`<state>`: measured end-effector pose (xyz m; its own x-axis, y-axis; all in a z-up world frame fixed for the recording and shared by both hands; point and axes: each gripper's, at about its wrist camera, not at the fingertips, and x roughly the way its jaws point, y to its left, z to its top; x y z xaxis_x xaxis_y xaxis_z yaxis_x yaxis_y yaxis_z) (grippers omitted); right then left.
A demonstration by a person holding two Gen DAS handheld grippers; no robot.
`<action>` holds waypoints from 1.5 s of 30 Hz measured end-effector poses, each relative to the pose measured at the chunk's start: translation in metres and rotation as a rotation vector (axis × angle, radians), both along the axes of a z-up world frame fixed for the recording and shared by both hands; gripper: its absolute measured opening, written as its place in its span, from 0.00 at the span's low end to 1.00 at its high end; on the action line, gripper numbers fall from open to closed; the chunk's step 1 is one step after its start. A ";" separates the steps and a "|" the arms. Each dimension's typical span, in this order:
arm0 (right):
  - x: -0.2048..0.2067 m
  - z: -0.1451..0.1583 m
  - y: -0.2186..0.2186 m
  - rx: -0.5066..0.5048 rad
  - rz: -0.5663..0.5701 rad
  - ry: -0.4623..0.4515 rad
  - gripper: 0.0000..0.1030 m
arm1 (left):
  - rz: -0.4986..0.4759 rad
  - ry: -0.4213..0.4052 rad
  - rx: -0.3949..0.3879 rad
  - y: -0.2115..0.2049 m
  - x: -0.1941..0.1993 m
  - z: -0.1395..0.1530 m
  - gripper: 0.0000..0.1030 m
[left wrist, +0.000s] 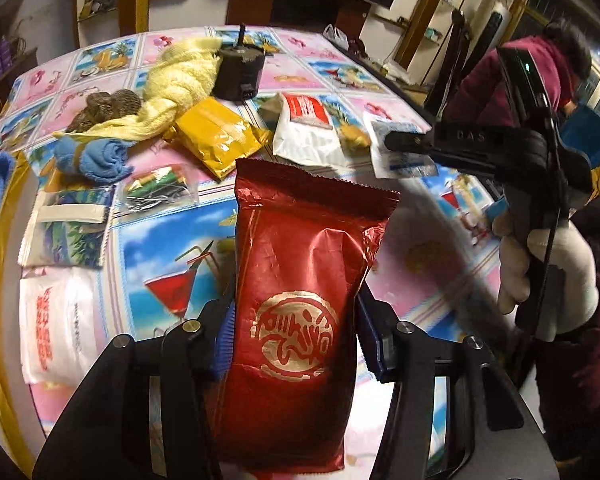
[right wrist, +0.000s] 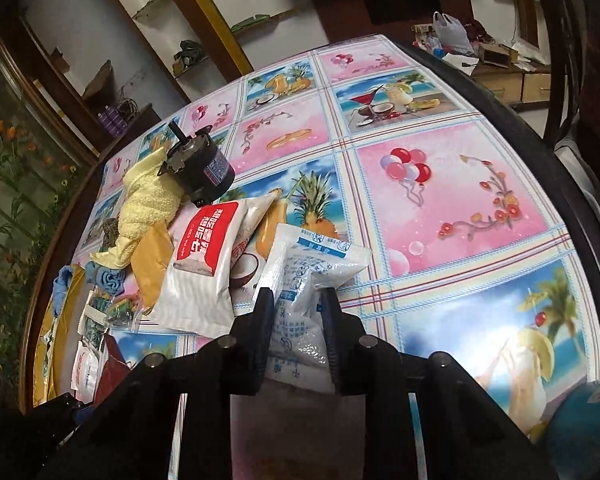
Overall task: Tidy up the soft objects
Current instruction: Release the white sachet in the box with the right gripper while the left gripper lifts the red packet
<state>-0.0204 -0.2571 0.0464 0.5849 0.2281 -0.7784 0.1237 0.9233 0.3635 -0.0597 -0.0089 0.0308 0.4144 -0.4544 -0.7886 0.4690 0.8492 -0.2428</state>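
Left wrist view shows the left tool closed on a red foil pouch, held upright off the table so it can be carried clear. At two o'clock the right tool reaches toward the clutter. Right wrist view shows the right tool pinching a white-and-blue sachet, with a red-labelled white packet lying at ten o'clock.

Left claw tilted down over the counter, clamped on red pouch; right claw pinched on white sachet.
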 end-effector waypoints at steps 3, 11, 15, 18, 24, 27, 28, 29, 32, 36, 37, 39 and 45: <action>-0.014 0.015 0.000 0.013 0.004 -0.033 0.23 | 0.027 -0.006 -0.075 0.018 -0.011 0.015 0.49; -0.034 0.050 0.050 0.031 0.146 -0.124 0.23 | 0.171 -0.029 -0.241 0.084 -0.033 0.043 0.49; -0.039 0.063 0.089 0.033 0.241 -0.160 0.23 | 0.242 -0.065 -0.317 0.127 -0.048 0.056 0.48; -0.041 0.070 0.120 0.036 0.309 -0.171 0.23 | 0.296 -0.103 -0.340 0.156 -0.059 0.068 0.48; -0.040 0.078 0.188 0.041 0.450 -0.176 0.23 | 0.405 -0.123 -0.417 0.223 -0.079 0.079 0.48; -0.039 0.076 0.223 0.050 0.520 -0.161 0.23 | 0.456 -0.117 -0.451 0.249 -0.085 0.079 0.48; -0.037 0.074 0.234 0.054 0.541 -0.154 0.23 | 0.473 -0.123 -0.457 0.256 -0.087 0.080 0.48; -0.037 0.072 0.246 0.057 0.565 -0.146 0.23 | 0.487 -0.129 -0.468 0.264 -0.089 0.081 0.48; -0.037 0.065 0.279 0.058 0.630 -0.125 0.22 | 0.497 -0.132 -0.533 0.280 -0.094 0.081 0.48; -0.041 0.057 0.318 0.059 0.708 -0.092 0.22 | 0.528 -0.152 -0.567 0.300 -0.100 0.084 0.48; -0.041 0.056 0.327 0.057 0.724 -0.088 0.22 | 0.535 -0.156 -0.572 0.305 -0.101 0.084 0.48; -0.042 0.056 0.342 0.053 0.758 -0.083 0.18 | 0.563 -0.164 -0.559 0.314 -0.101 0.086 0.48; -0.035 0.044 0.383 0.017 0.818 -0.053 0.17 | 0.650 -0.117 -0.473 0.337 -0.081 0.072 0.48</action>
<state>-0.0553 0.1260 0.0906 0.2642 0.6101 -0.7470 -0.6038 0.7086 0.3651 -0.1411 0.3281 0.1029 0.7780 -0.3689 -0.5085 -0.0378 0.7805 -0.6240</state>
